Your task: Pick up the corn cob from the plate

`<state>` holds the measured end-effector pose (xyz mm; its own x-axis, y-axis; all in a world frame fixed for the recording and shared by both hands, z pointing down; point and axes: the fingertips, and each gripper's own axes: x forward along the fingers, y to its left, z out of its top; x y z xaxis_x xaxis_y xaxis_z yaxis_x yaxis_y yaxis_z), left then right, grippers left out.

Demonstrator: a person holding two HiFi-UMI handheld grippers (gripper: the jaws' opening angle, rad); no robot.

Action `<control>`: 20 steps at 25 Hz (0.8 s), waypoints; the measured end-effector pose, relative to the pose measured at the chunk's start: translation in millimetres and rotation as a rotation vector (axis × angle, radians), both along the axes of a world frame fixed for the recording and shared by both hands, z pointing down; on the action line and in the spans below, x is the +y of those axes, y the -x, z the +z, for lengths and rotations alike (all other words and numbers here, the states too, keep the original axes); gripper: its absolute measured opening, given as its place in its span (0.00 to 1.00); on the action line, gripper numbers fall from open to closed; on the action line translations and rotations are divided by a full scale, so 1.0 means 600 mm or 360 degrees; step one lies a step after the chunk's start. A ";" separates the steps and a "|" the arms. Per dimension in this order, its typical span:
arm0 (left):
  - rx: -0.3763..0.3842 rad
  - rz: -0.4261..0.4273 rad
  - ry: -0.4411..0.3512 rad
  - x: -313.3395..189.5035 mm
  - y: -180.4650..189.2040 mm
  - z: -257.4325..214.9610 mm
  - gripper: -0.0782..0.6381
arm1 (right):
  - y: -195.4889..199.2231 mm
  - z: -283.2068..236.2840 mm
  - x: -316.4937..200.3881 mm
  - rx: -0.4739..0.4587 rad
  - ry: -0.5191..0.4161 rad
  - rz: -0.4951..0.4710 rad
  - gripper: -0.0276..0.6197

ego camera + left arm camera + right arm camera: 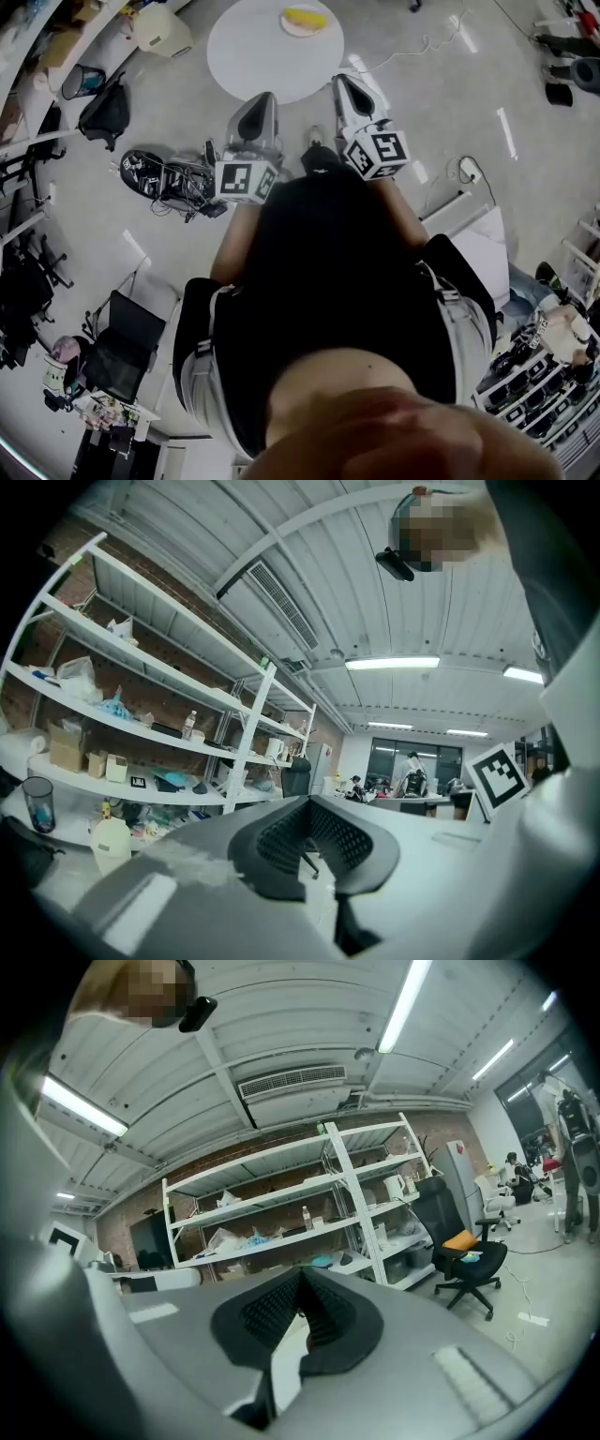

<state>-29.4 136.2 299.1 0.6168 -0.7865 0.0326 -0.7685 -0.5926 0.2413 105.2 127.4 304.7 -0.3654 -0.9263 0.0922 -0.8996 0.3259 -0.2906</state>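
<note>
In the head view a yellow corn cob (306,17) lies on a small plate (289,29) at the far side of a round white table (253,56). My left gripper (265,97) and right gripper (343,80) are held side by side in front of the person's body, short of the table's near edge and well away from the plate. Both are shut with nothing between the jaws. The left gripper view shows its gripper (309,803) pointing level into the room, pads together. In the right gripper view the right gripper (302,1274) does the same. Neither gripper view shows the corn.
On the floor left of the table are a white container (161,33), a black bag (105,112) and a tangle of cables and gear (178,183). White shelving (141,696) lines a wall. An office chair (469,1265) stands on the floor.
</note>
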 end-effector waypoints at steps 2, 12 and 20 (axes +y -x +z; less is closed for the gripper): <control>-0.0004 -0.0011 0.0001 -0.020 -0.014 0.000 0.11 | -0.013 0.003 -0.019 -0.0004 0.0008 -0.0013 0.05; -0.0026 -0.0123 0.0005 -0.091 -0.071 -0.002 0.11 | -0.058 0.014 -0.098 -0.0028 0.0028 -0.0139 0.05; -0.0062 -0.0198 0.0026 -0.118 -0.078 0.003 0.11 | -0.069 0.026 -0.146 -0.0042 0.0042 -0.0206 0.05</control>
<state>17.5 65.2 300.7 0.5127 -0.8559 0.0679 -0.8446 -0.4886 0.2189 146.4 40.1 320.2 -0.4845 -0.8685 0.1047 -0.8424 0.4309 -0.3235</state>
